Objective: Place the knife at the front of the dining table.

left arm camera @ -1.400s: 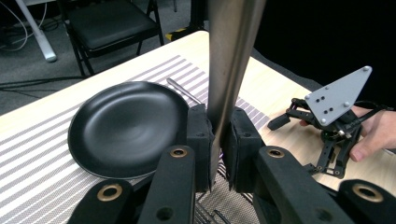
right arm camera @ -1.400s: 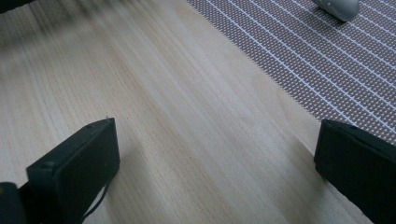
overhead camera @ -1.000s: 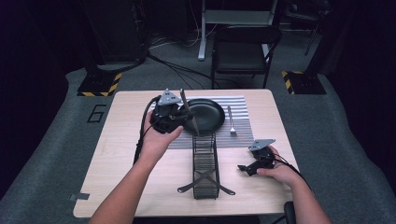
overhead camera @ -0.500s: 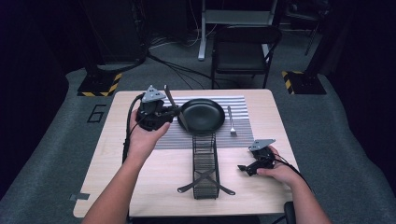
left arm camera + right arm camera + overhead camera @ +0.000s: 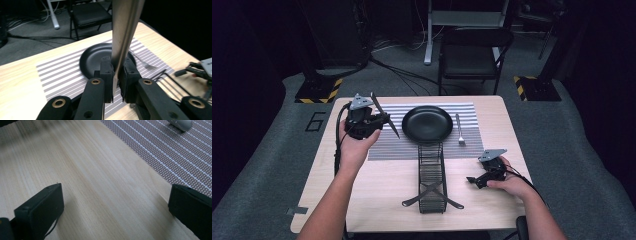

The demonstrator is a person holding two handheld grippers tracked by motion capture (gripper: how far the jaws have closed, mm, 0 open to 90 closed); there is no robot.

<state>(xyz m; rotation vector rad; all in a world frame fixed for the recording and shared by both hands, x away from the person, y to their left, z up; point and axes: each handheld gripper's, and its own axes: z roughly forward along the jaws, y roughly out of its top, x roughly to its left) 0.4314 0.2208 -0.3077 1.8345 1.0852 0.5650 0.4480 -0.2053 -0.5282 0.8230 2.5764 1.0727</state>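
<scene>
My left gripper point(image 5: 379, 120) hangs over the table's left side and is shut on a metal knife point(image 5: 384, 115), which slants from upper left to lower right. In the left gripper view the knife blade point(image 5: 125, 30) rises between the shut pads point(image 5: 107, 72). A black plate point(image 5: 427, 123) sits on a striped placemat point(image 5: 387, 145), with a fork point(image 5: 459, 130) to its right. My right gripper point(image 5: 473, 180) rests on the wood at the right, jaws wide open with only bare table point(image 5: 105, 195) between them.
A black wire rack point(image 5: 431, 175) lies lengthwise at the table's middle front, between my two hands. The placemat's corner point(image 5: 162, 150) and the fork's handle end point(image 5: 181, 123) lie just ahead of the right gripper. A chair point(image 5: 472, 60) stands behind the table.
My left hand has carried the knife leftward, from beside the plate to the table's left part. The right hand has stayed put.
</scene>
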